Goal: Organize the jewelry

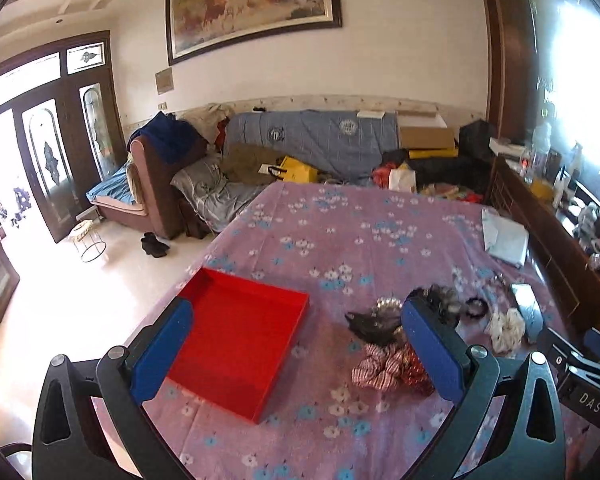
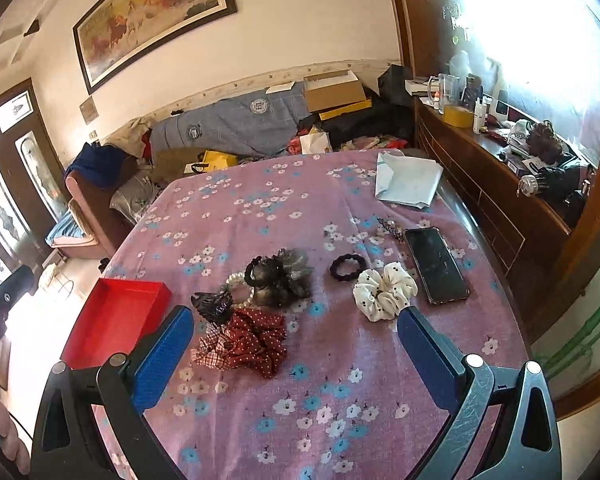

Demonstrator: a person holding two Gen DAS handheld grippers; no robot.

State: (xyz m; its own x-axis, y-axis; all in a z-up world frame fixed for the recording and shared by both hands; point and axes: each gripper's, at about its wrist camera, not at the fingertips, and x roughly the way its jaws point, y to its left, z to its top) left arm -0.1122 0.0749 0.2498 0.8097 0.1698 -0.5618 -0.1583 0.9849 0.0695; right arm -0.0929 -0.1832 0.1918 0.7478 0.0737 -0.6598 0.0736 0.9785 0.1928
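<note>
A: Your left claw (image 1: pixel 296 356) hangs spread wide above the worktop (image 1: pixel 340 240), gripping nothing; the red tray (image 1: pixel 240 336) lies under its left finger.

B: And your right claw (image 2: pixel 296 354) is just as wide apart, empty too.

A: Right of the red tray you've got the pile: a black hair clip (image 2: pixel 212 306), a pearl bracelet (image 2: pixel 240 288), a red dotted scrunchie (image 2: pixel 256 340) touching them.

B: Further right of the tray, a black hair tie (image 2: pixel 346 271) and a white scrunchie (image 2: pixel 384 294) lie just beside the phone (image 2: pixel 436 264).
</note>
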